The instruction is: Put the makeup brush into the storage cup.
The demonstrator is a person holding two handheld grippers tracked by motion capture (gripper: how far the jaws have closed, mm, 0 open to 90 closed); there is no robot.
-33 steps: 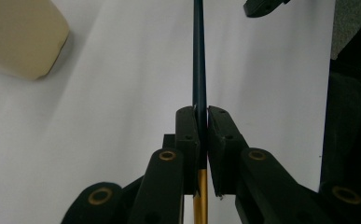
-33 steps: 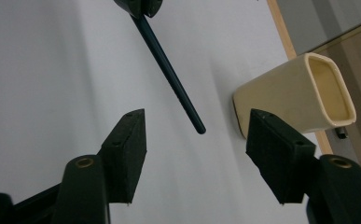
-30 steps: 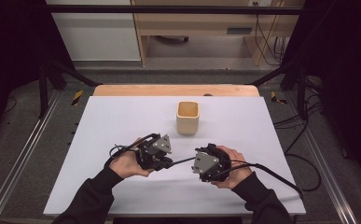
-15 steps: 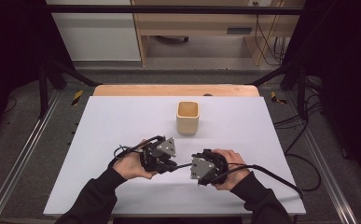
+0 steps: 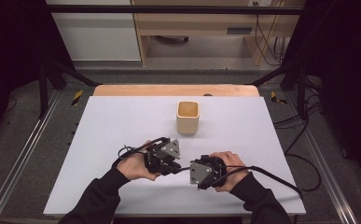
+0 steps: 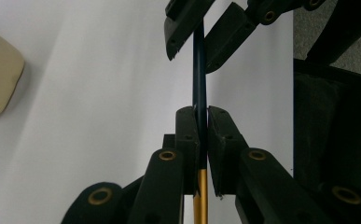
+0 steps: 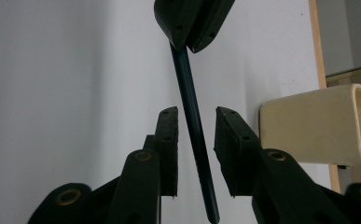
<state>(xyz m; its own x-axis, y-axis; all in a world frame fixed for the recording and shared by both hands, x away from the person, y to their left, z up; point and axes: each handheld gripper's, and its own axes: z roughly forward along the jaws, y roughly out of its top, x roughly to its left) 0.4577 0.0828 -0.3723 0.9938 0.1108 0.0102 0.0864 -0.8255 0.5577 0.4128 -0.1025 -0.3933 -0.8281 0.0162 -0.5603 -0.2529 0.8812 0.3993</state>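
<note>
A thin dark pen [image 6: 199, 70] with a yellow end spans the gap between my two grippers, low over the white table [image 5: 122, 121]. My left gripper [image 6: 202, 112] is shut on it, pads pressed against both sides. My right gripper [image 7: 196, 111] faces it from the other end. Its jaws have just been closing around the pen [image 7: 190, 107], and a gap still shows on each side. In the high view the left gripper [image 5: 178, 168] and right gripper [image 5: 188, 170] meet tip to tip near the table's front.
A cream square cup [image 5: 188, 117] stands upright behind the grippers, mid-table; it also appears as the cup [image 7: 318, 128] at the right. A wooden strip [image 5: 173, 90] edges the far side. Black cables [image 5: 271, 175] trail off to the right.
The two hands have drawn slightly closer together and a little toward the front edge. The cup has not moved.
</note>
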